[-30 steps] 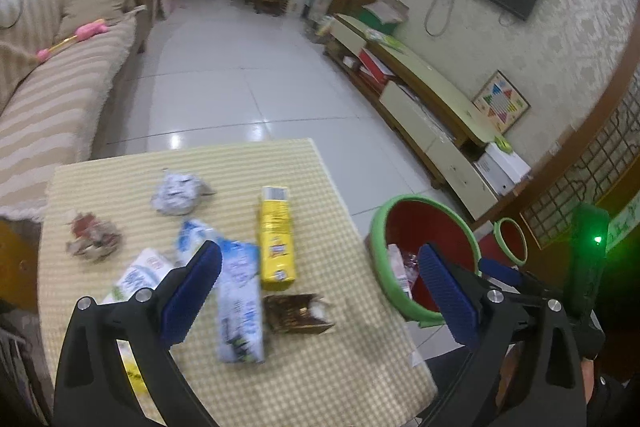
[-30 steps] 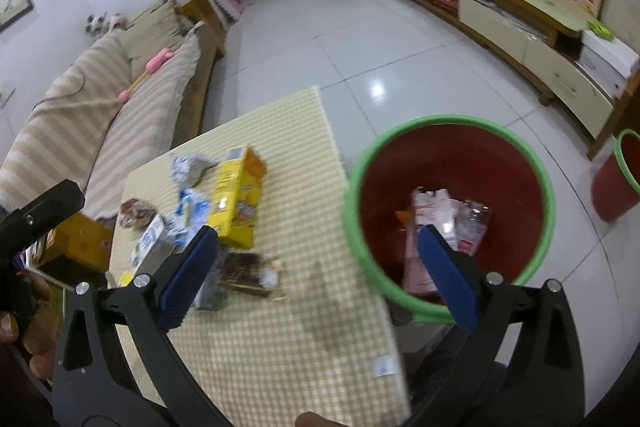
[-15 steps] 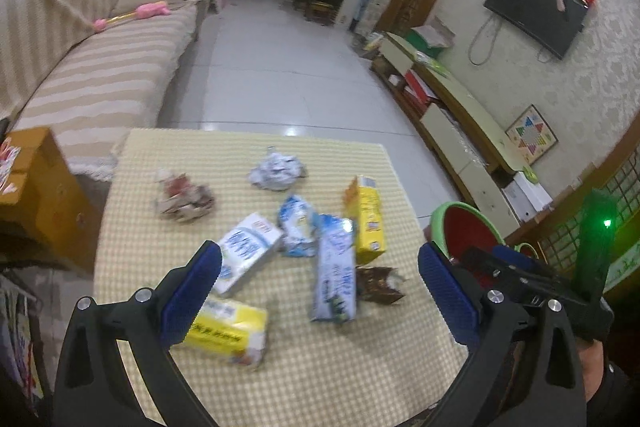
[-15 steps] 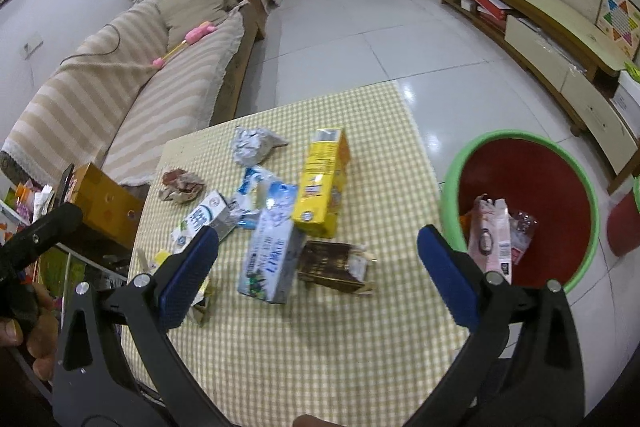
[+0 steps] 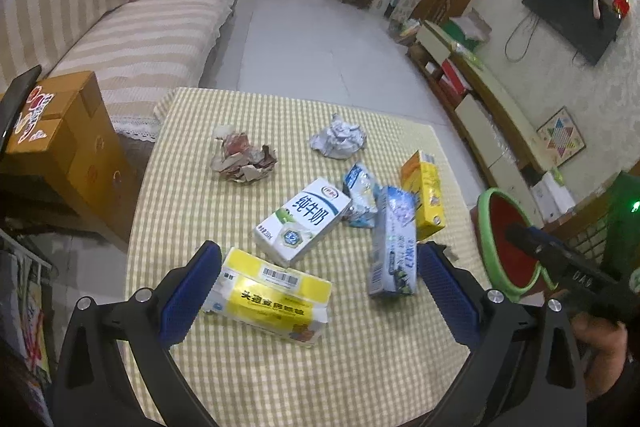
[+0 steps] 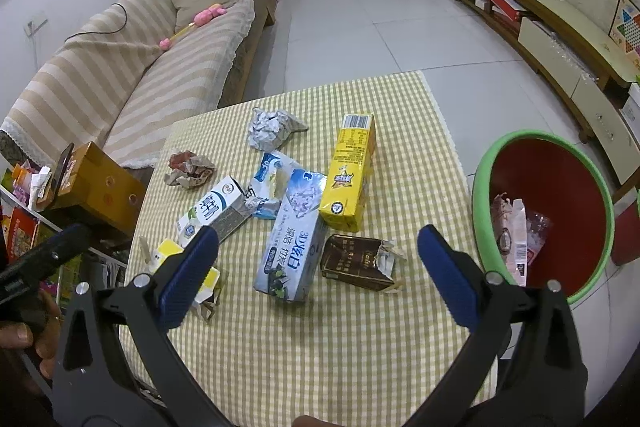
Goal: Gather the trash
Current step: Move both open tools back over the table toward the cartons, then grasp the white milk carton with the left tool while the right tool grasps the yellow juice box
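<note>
Trash lies on a yellow checked table (image 5: 372,367) (image 6: 320,355). There is a yellow tissue pack (image 5: 268,297) (image 6: 172,255), a white milk carton (image 5: 304,219) (image 6: 216,211), a blue-white box (image 5: 392,243) (image 6: 294,251), a yellow drink carton (image 5: 426,197) (image 6: 352,171), a brown carton (image 6: 358,263), a blue-white wrapper (image 5: 360,193) (image 6: 270,183), a silver foil ball (image 5: 340,139) (image 6: 272,127) and a crumpled brown paper (image 5: 244,159) (image 6: 188,169). A red bin with a green rim (image 5: 486,223) (image 6: 478,183) stands right of the table and holds wrappers. My left gripper (image 5: 318,295) is open above the tissue pack. My right gripper (image 6: 318,273) is open above the blue-white box and brown carton.
A striped sofa (image 5: 120,27) (image 6: 120,67) runs along the left. An orange cardboard box (image 5: 68,131) (image 6: 96,187) stands by the table's left side. A low TV cabinet (image 5: 480,107) (image 6: 560,39) lines the right wall. White tiled floor (image 5: 320,47) lies beyond.
Both grippers have swung left from the bin side toward the table. The trash pile now sits between each pair of fingers. Both stay open and empty.
</note>
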